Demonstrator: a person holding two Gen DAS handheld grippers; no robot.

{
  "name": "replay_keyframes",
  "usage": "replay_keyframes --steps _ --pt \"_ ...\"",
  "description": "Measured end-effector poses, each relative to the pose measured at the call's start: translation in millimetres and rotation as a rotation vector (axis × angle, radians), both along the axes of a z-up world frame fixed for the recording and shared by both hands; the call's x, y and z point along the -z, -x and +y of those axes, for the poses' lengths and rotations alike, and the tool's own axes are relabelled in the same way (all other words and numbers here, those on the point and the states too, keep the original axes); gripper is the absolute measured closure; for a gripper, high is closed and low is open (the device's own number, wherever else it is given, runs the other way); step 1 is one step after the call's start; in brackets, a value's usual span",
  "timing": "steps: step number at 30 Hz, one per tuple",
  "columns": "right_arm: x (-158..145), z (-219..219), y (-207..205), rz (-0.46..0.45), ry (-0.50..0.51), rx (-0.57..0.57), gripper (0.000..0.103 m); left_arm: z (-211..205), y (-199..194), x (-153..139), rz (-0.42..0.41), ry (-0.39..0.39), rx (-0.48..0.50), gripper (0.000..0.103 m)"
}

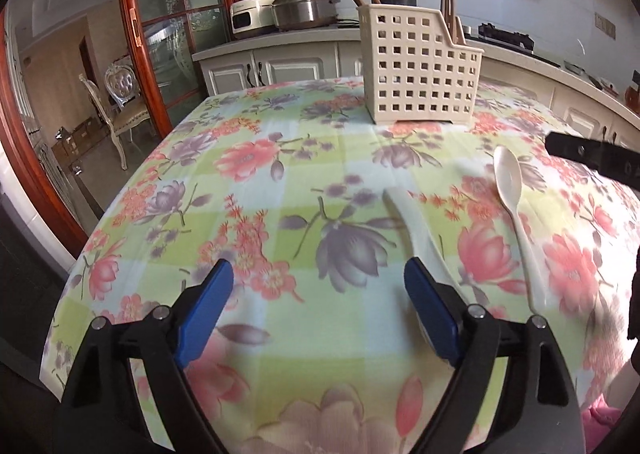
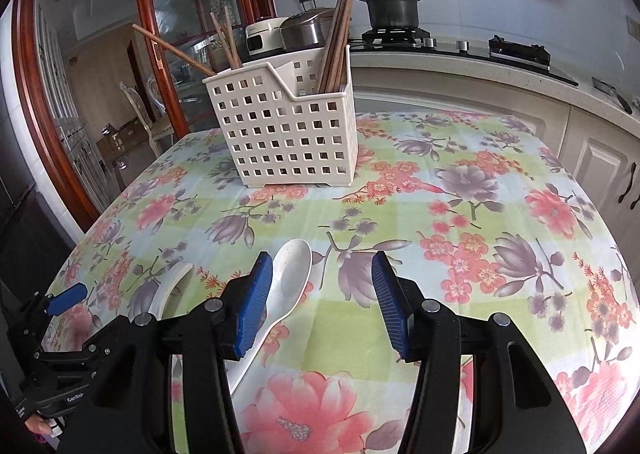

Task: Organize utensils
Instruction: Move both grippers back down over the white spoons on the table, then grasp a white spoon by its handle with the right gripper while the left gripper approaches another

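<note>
Two white spoons lie on the flowered tablecloth. In the left wrist view one spoon (image 1: pixel 404 217) runs under the right finger of my left gripper (image 1: pixel 320 294), whose jaws stand wide apart with only cloth between them. The other spoon (image 1: pixel 510 181) lies further right. In the right wrist view that spoon (image 2: pixel 290 278) passes beneath the left finger of my right gripper (image 2: pixel 322 294), which is open and holds nothing. The first spoon (image 2: pixel 172 290) lies left of it. A cream perforated basket (image 2: pixel 284 133) with wooden chopsticks (image 2: pixel 334 45) stands behind.
The basket (image 1: pixel 420 69) stands near the table's far edge. A blue finger of the left gripper (image 2: pixel 66 300) shows at the left. Behind the table are a kitchen counter (image 2: pixel 460 61) with a pot and cookers, and a glass door (image 1: pixel 168 25) on the left.
</note>
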State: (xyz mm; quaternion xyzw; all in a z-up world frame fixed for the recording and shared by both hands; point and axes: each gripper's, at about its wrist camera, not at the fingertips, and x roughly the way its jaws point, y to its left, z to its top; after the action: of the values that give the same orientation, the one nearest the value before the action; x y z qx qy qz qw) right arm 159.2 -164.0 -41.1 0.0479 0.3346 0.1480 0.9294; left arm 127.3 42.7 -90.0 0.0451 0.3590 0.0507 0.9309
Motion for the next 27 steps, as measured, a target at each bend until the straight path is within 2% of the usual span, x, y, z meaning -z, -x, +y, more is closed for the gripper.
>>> replay_keyframes --steps 2,6,10,17,21,24,27 --pt "-1.3 -0.1 0.8 -0.002 -0.003 0.001 0.053 -0.1 3.0 2.9 0.020 -0.003 0.003 0.023" --pt "-3.1 0.0 1.7 -0.003 -0.009 0.002 0.053 2.2 7.0 14.9 0.084 0.006 0.014 0.034" --pt "-3.9 1.8 2.5 -0.002 -0.011 -0.005 0.053 -6.1 10.6 12.6 0.094 0.006 0.059 0.041" --pt "-7.5 -5.2 5.1 -0.012 -0.018 0.008 0.053 -35.3 1.4 9.2 0.095 0.027 0.168 0.041" --pt "-9.2 -14.2 5.1 -0.015 -0.030 0.027 0.052 -52.0 -20.5 13.5 0.141 0.066 0.221 0.042" --pt "-9.4 -21.2 4.8 -0.017 -0.036 0.042 0.052 -66.6 -34.9 12.9 0.147 0.055 0.244 0.042" --pt "-7.9 -28.2 3.0 -0.012 -0.045 0.058 0.052 -75.2 -44.5 4.3 0.119 0.040 0.248 0.042"
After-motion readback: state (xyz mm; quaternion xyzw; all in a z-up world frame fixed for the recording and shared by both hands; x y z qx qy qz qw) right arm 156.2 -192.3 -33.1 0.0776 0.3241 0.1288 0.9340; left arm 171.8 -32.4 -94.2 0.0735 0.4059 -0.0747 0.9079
